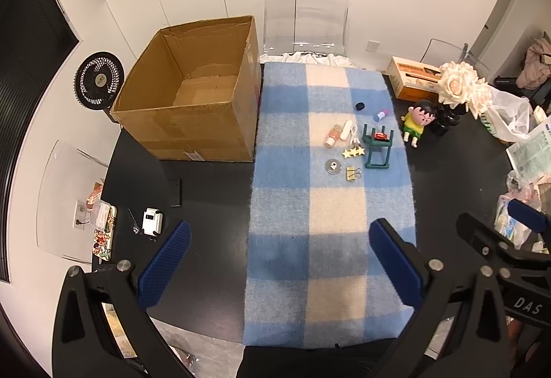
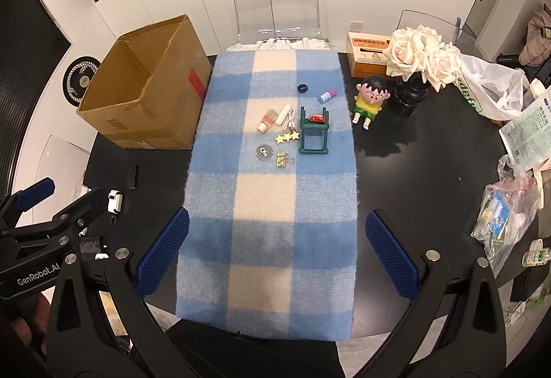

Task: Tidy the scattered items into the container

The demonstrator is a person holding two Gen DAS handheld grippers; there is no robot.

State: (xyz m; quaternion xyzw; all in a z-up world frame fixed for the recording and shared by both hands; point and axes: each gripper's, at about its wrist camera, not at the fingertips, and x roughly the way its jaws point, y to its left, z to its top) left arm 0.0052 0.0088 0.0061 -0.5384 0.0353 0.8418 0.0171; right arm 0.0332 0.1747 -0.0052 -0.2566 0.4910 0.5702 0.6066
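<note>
An open, empty cardboard box (image 1: 186,92) (image 2: 144,85) stands at the table's far left. On the blue-and-cream checked cloth (image 1: 330,223) (image 2: 268,206) lie several small items: a tipped green toy stool (image 1: 378,145) (image 2: 314,133) with a red piece on it, a small pink bottle (image 2: 267,119), a white cable (image 2: 287,118), gold stars (image 2: 286,137), a metal disc (image 2: 263,151), a gold binder clip (image 2: 283,158), a black cap (image 2: 302,88) and a small blue tube (image 2: 326,96). My left gripper (image 1: 280,261) and right gripper (image 2: 275,250) hover open and empty over the near cloth.
A cartoon doll (image 2: 369,102), a black vase of cream roses (image 2: 413,61) and plastic bags (image 2: 509,216) crowd the right side. A white device (image 1: 152,221) and a black bar (image 1: 175,192) lie on the black table at left. Clear chairs and a fan (image 1: 99,80) stand behind.
</note>
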